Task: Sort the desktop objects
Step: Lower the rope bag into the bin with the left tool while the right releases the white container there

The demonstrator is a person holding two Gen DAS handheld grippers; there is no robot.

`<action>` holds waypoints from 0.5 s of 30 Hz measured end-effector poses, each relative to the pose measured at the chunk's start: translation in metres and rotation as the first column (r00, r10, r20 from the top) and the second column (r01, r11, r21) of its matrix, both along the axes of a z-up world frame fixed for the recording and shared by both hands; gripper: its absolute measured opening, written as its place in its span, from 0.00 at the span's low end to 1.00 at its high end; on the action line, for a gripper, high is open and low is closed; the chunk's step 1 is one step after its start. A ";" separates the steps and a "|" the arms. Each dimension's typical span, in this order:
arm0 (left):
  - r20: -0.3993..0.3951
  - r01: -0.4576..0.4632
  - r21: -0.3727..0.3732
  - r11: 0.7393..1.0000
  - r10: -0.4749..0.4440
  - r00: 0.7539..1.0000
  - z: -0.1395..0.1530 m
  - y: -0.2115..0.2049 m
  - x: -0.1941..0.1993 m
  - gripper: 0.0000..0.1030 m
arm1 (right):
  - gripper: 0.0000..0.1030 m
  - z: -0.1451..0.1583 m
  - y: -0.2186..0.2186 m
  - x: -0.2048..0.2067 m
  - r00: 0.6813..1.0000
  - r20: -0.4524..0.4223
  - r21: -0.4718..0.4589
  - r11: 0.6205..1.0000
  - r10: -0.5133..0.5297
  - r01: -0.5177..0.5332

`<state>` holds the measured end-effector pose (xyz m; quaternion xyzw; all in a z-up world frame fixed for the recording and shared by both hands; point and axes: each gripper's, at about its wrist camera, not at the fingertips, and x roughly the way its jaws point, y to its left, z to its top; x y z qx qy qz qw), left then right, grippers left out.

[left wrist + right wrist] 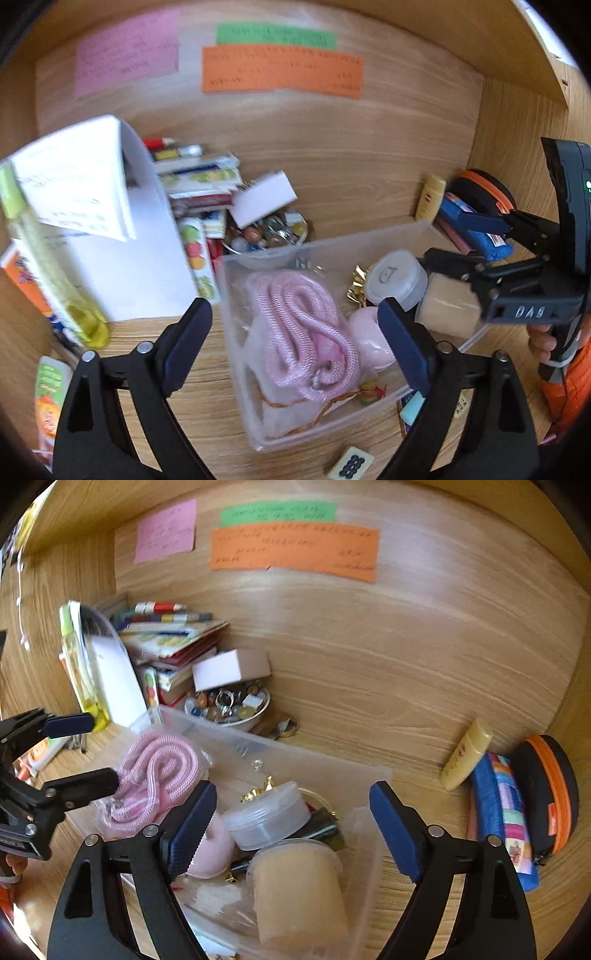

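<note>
A clear plastic bin (258, 424) (332, 764) sits on the wooden desk. It holds a bagged pink rope (303, 339) (155, 775), a round clear lidded jar (397, 278) (267, 816), a tan tub (448, 308) (299, 893), a pink soft thing (369, 343) (214, 853) and gold foil (358, 288). My left gripper (295, 347) (92, 749) is open and empty over the bin's left part. My right gripper (291, 830) (465, 240) is open and empty over the bin's right part, above the jar and tub.
A bowl of beads and rings (269, 232) (229, 705), a stack of books (199, 177) (170, 642) and a white box (264, 197) (231, 668) lie behind. A yellow tube (467, 753), blue pouch (502, 812) and black-orange case (546, 790) lie right. A mahjong tile (351, 463) lies in front.
</note>
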<state>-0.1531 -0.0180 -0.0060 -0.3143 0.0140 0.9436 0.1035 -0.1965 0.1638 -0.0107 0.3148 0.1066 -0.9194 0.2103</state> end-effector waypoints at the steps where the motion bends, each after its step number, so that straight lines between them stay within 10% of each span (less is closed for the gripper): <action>1: -0.010 -0.006 -0.008 1.000 0.006 1.000 0.003 -0.001 0.004 0.93 | 0.83 0.003 0.002 0.001 1.000 0.003 -0.009 1.000 0.001 -0.001; 15: -0.064 -0.035 -0.073 0.997 0.030 0.998 0.010 0.002 0.056 0.99 | 0.91 0.007 0.024 0.066 0.998 -0.058 0.040 0.999 0.008 -0.006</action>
